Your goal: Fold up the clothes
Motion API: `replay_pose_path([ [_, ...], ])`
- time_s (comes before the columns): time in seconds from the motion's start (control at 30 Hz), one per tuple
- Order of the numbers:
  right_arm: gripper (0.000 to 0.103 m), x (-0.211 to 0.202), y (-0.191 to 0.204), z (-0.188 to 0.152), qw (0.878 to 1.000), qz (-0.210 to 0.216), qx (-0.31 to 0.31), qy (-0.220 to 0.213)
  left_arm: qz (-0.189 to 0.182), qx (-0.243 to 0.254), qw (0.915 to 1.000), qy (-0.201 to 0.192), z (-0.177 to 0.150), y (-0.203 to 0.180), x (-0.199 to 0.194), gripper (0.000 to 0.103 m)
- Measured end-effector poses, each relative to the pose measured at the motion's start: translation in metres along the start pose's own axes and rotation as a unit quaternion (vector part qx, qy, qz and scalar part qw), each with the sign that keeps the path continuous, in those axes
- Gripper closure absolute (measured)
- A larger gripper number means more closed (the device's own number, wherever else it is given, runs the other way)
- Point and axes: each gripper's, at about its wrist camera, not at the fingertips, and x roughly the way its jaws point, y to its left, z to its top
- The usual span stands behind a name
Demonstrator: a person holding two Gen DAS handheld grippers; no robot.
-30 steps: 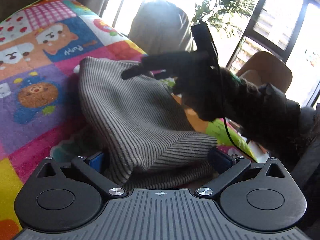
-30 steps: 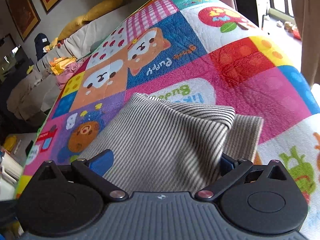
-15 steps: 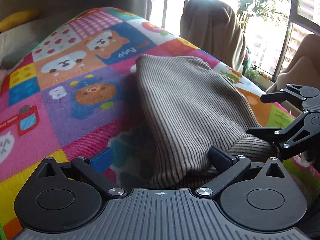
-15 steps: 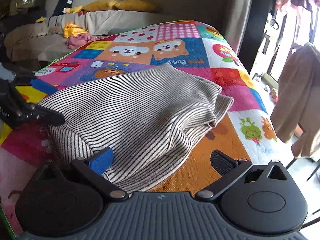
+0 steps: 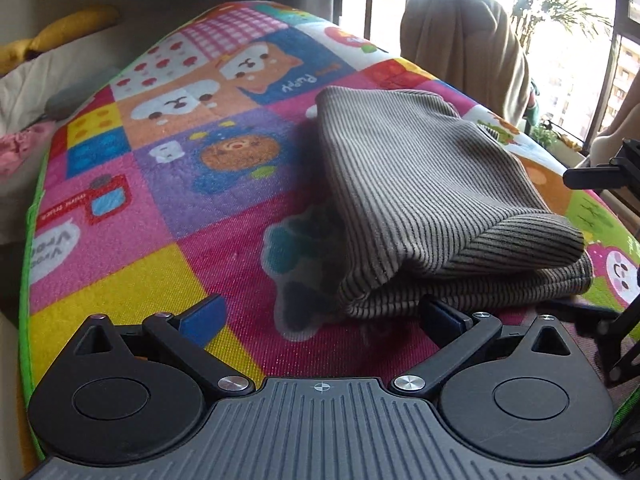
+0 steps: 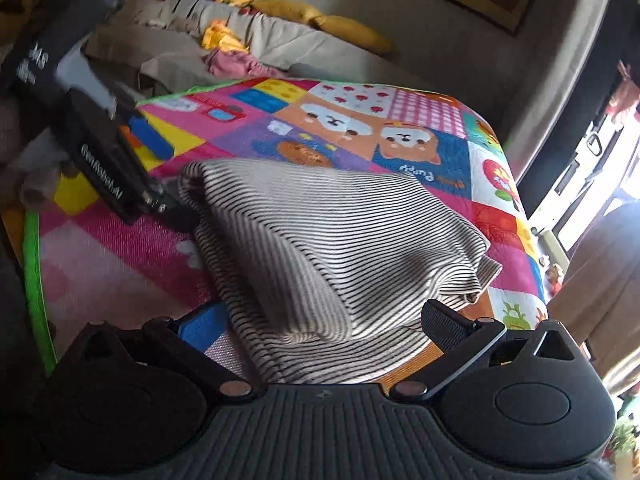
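- Striped garment (image 5: pixel 432 200) lies folded on your colourful play mat (image 5: pixel 160 208).
- Your left gripper (image 5: pixel 320 316): jaws wide, empty, just short of the fold.
- Your right gripper (image 6: pixel 324 320): jaws wide, straddling the garment's near edge.

A colourful cartoon play mat (image 5: pixel 168 184) covers the surface. Beyond it, yellow cushions (image 6: pixel 340 26) lie on a beige sofa (image 6: pixel 280 46), with what may be pink clothing (image 6: pixel 236 65).
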Motion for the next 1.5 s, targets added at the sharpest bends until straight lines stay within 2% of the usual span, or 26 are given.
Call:
replay_pose_path([
  [0.03,0.000,0.004,0.008,0.001,1.000,-0.002,-0.015,0.004,0.002,-0.001,1.0000,0.000,0.000,0.000,-0.001,0.000],
  [0.13,0.000,-0.007,0.003,0.005,0.999,0.032,0.009,-0.017,-0.011,-0.009,0.9998,-0.012,0.004,0.001,-0.008,0.000],
  [0.23,0.000,-0.020,-0.017,0.005,0.995,0.060,0.074,-0.040,-0.046,-0.028,0.9978,-0.039,0.013,0.002,-0.016,0.000],
  [0.33,0.000,-0.027,-0.049,-0.002,0.979,0.080,0.177,-0.059,-0.057,-0.043,0.9960,-0.054,0.027,0.002,-0.013,0.000],
  [0.4,0.000,-0.022,-0.066,-0.010,0.969,0.074,0.232,-0.050,-0.045,-0.042,0.9968,-0.050,0.033,0.000,-0.001,0.000],
  [0.47,0.000,-0.012,-0.072,-0.017,0.967,0.049,0.250,-0.026,-0.042,-0.040,0.9975,-0.040,0.034,-0.001,0.012,0.000],
  [0.6,0.000,0.012,-0.062,-0.031,0.976,0.026,0.215,0.027,-0.043,-0.038,0.9980,-0.024,0.029,-0.004,0.031,0.000],
  [0.8,0.000,0.018,-0.065,-0.040,0.971,0.041,0.235,0.030,-0.049,-0.042,0.9974,-0.031,0.021,0.000,0.028,0.000],
  [0.93,0.000,0.019,-0.066,-0.048,0.966,0.047,0.252,0.020,-0.059,-0.054,0.9963,-0.030,0.020,0.004,0.029,0.000],
  [1.07,0.000,0.022,-0.072,-0.061,0.956,0.069,0.284,-0.002,-0.071,-0.070,0.9945,-0.032,0.018,0.010,0.029,0.000],
  [1.5,0.000,0.023,-0.075,-0.063,0.956,0.071,0.285,-0.011,-0.072,-0.074,0.9941,-0.034,0.016,0.010,0.029,0.000],
])
